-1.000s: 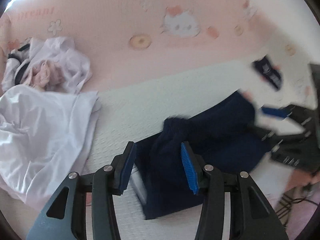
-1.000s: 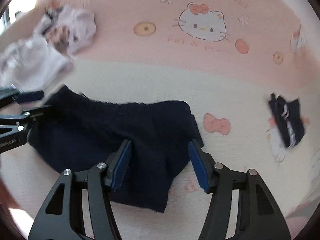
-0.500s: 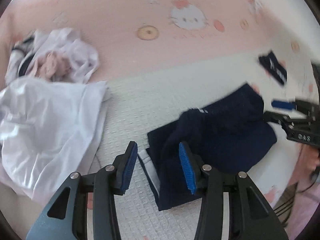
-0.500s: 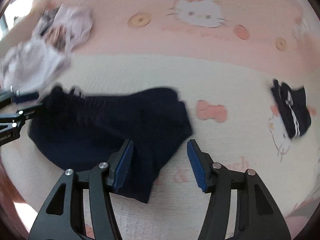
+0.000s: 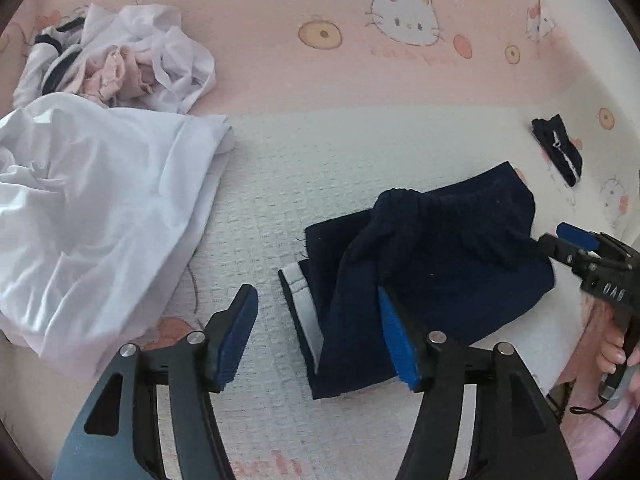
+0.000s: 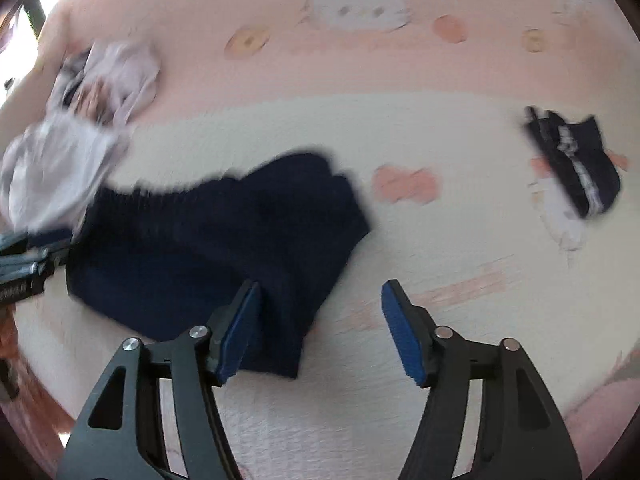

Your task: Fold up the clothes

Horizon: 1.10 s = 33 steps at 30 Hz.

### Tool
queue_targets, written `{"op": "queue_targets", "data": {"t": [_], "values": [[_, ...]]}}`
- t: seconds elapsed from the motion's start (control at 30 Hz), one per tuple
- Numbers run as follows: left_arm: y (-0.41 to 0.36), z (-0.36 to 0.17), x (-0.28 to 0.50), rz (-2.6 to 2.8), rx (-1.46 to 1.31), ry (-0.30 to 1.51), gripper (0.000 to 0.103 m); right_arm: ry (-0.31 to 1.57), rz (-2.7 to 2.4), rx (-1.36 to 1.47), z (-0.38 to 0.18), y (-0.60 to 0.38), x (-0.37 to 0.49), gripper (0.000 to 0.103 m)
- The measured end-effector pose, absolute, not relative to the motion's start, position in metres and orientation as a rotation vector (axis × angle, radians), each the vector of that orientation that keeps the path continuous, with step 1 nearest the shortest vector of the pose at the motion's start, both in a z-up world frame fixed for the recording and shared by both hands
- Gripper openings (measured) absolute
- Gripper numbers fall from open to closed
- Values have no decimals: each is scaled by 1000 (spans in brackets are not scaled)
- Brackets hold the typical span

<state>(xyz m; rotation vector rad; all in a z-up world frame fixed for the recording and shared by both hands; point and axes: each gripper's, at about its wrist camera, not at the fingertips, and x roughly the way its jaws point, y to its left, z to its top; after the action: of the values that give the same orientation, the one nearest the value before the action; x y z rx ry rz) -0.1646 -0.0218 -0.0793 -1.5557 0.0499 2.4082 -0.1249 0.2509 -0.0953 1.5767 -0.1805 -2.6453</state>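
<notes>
Navy shorts [image 5: 436,264] lie folded on the white-and-pink cartoon bedsheet [image 5: 288,168], a white side stripe [image 5: 298,294] showing at their left edge. My left gripper [image 5: 316,320] is open just in front of them; its right finger overlaps the cloth and nothing is pinched. From the right wrist, the shorts [image 6: 224,248] are blurred and lie mostly left of my open right gripper [image 6: 320,312], whose left finger overlaps their near corner. That right gripper [image 5: 560,242] also appears at the shorts' right edge. The left gripper [image 6: 24,256] shows at the far left.
A spread white garment [image 5: 92,208] and a crumpled pile of white and pink clothes [image 5: 128,60] lie to the left. A small folded navy item [image 5: 558,150] [image 6: 572,164] sits far right. A hand [image 5: 612,352] holds the right gripper.
Both grippers have drawn back from the shorts, which now lie flatter on the bed. The right gripper has shifted right, so the shorts sit left of its fingers. The left fingers stand slightly wider.
</notes>
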Motion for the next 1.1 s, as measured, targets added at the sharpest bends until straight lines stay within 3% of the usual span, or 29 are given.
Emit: {"op": "queue_targets", "data": {"t": [0.1, 0.3, 0.4, 0.47, 0.57, 0.63, 0.67, 0.73, 0.9, 1.03, 1.1], "values": [[-18, -89, -167, 2337, -1609, -34, 63, -224, -2616, 1604, -99, 253, -132, 76], [-43, -100, -180, 2209, -1639, -456, 65, -259, -2527, 1691, -113, 250, -150, 78], [-51, -103, -181, 2266, -1684, -455, 65, -276, -2481, 1733, -121, 248, -159, 83], [-37, -102, -179, 2308, -1697, -295, 65, -243, -2477, 1743, -122, 242, -163, 83], [-8, -104, -174, 2368, -1714, -65, 65, -232, -2469, 1723, -120, 228, -160, 66], [7, -102, -173, 2369, -1695, -2, 39, -207, -2451, 1694, -118, 216, -159, 39], [14, -99, -173, 2366, -1689, 13, 26, -180, -2447, 1675, -115, 210, -159, 35], [20, -90, -173, 2360, -1667, -17, 18, -179, -2446, 1646, -110, 201, -161, 23], [31, -53, -166, 2344, -1576, -132, 17, -415, -2455, 1523, -70, 237, -159, 15], [55, -29, -158, 2359, -1521, -90, 17, -449, -2461, 1484, -38, 270, -162, 16], [58, -32, -165, 2367, -1531, -63, 17, -403, -2479, 1523, -39, 277, -165, 22]]}}
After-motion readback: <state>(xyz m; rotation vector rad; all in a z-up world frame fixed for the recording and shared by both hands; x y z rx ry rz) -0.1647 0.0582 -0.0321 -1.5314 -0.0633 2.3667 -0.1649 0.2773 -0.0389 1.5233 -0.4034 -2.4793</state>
